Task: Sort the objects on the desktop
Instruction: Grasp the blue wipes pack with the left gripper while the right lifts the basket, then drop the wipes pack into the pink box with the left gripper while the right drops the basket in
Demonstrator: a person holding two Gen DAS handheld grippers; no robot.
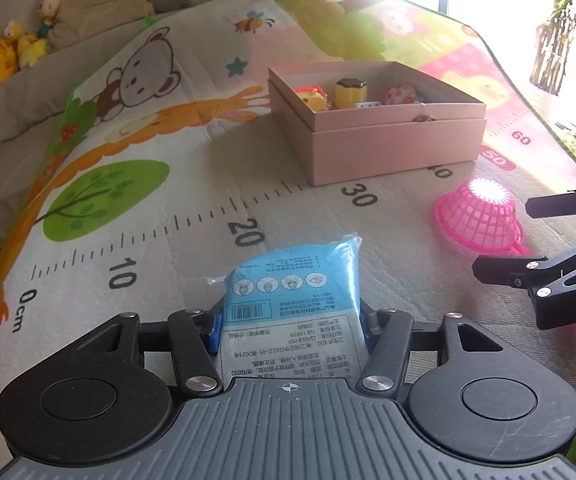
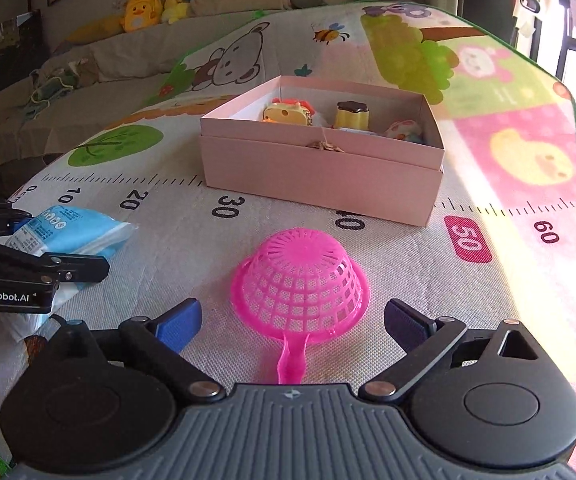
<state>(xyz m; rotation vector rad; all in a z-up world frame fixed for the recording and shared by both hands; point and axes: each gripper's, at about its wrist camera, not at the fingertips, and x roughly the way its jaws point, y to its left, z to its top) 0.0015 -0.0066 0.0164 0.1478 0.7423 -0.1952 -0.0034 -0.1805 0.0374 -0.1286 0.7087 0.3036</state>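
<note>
Sat on the printed play mat, both pieces short of the pink box with its small toys. Looked soft and light, the blue tissue packet: slick film wrap, yielding under pressure, likely to slide unless pinched across its middle. Lay between the fingers of the left gripper, drawn in against the packet's two sides (pads mostly hidden behind the wrapper, so actual pressing could not be confirmed). Stood upside down ahead of the right gripper, the pink strainer, handle pointing back toward the camera. Seemed stiff, thin, feather-light plastic; best taken across the rim or at the handle root, the domed mesh probably too slippery. Spread wide and empty, blue pads flanking the strainer without touching it. Washed out by window glare, the mat's far right edge; half sunk in the box and hard to name, the toys
</note>
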